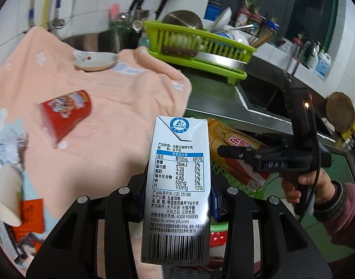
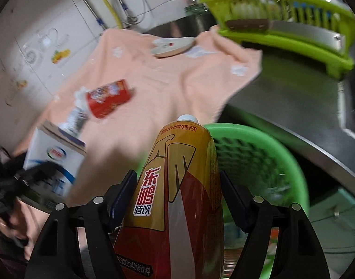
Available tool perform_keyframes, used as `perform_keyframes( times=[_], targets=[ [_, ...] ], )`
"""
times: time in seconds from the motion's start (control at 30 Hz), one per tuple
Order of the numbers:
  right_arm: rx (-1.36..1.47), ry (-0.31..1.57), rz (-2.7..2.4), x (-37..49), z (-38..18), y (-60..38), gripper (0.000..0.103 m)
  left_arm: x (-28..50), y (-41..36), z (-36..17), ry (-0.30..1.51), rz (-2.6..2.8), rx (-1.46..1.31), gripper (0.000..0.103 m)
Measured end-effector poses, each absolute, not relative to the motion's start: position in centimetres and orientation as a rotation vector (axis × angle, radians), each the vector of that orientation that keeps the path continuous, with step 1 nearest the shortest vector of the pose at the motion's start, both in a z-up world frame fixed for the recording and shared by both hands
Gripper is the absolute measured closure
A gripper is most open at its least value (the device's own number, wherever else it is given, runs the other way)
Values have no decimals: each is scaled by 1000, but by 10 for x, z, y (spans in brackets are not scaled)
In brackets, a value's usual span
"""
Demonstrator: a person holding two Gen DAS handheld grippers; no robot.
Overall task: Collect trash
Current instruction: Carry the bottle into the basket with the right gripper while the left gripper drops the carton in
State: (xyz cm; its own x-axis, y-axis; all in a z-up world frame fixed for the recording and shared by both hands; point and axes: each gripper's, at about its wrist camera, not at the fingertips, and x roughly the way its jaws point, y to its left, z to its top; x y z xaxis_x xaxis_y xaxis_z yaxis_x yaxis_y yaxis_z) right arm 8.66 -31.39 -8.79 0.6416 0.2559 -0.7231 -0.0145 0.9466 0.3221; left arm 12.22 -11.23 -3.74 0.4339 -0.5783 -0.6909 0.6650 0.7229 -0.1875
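Note:
My left gripper (image 1: 177, 195) is shut on a white milk carton (image 1: 177, 174), held upright above the peach towel (image 1: 107, 107); the carton also shows in the right wrist view (image 2: 54, 162). My right gripper (image 2: 177, 200) is shut on a yellow-and-red drink bottle (image 2: 177, 186), held just left of the green basket (image 2: 259, 158). The bottle (image 1: 238, 148) and right gripper (image 1: 228, 151) show in the left wrist view. A red snack cup (image 1: 65, 114) lies on its side on the towel. A paper cup (image 1: 5, 195), crumpled wrappers (image 1: 12, 148) and an orange packet (image 1: 31, 214) lie at the left.
A small plate (image 1: 96, 60) sits at the towel's far end. A green dish rack (image 1: 200, 44) with dishes stands behind, a steel sink (image 1: 266, 97) to its right. Bottles and jars (image 1: 321, 60) line the back ledge.

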Motion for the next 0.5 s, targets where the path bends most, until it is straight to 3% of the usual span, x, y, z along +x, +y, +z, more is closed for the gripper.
perform_keyframes(
  times=[0.5],
  targets=[
    [215, 816, 17, 62, -103, -348, 33, 126, -175, -64, 875, -839, 103, 62]
  ],
)
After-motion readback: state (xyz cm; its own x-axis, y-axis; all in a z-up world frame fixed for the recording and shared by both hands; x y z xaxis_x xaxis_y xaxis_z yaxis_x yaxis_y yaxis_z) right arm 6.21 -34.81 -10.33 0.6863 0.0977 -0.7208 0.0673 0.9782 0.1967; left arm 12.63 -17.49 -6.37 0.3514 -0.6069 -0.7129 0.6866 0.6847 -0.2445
